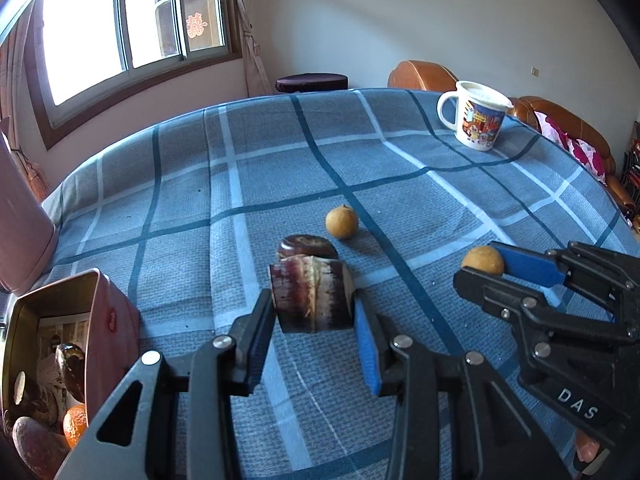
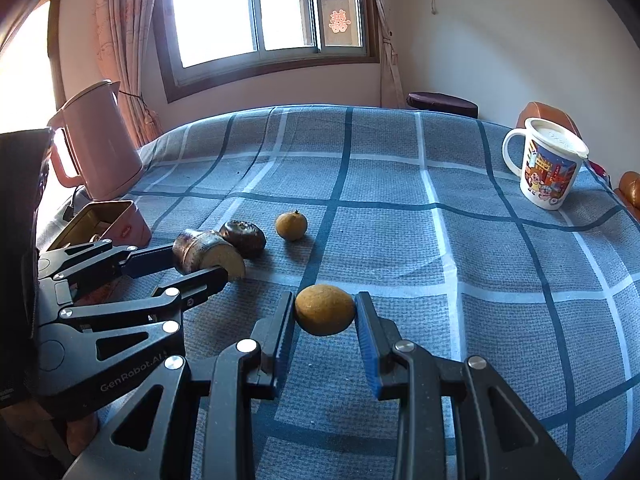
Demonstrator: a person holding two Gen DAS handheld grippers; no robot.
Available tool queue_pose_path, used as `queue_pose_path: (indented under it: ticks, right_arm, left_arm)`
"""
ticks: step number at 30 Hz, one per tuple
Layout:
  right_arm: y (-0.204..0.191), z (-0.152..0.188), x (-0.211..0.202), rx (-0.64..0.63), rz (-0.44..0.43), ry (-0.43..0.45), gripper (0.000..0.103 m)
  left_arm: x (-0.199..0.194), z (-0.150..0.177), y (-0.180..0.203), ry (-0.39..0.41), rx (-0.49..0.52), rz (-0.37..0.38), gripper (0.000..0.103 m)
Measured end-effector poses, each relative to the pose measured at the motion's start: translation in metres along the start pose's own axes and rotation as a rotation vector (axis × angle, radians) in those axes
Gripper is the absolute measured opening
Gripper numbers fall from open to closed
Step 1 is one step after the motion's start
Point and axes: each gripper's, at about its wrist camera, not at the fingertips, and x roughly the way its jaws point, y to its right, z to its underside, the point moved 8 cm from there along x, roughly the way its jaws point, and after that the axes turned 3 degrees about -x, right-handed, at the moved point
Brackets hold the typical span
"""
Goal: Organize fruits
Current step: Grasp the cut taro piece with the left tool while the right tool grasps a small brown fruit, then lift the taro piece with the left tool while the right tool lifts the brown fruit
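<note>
Right of the open tin [image 1: 96,320], left tongs [image 1: 314,312] clamp a stiff, heavy brown stalk chunk [image 1: 310,296] across its rind, right tongs [image 2: 325,316] pinch a firm, roll-prone round fruit [image 2: 325,310] at its middle.

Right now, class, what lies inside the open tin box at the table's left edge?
Inside the tin box: an orange fruit, several dark brown fruits and printed paper lining. Its wall and the left gripper hide the rest.
</note>
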Motion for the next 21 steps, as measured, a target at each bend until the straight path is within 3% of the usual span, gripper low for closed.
queue_pose_path:
  ticks: [21]
  right_arm:
    - [-0.004, -0.004, -0.01, -0.009, -0.028, 0.058, 0.032]
  left_arm:
    - [-0.027, -0.002, 0.009, 0.116, 0.047, -0.016, 0.04]
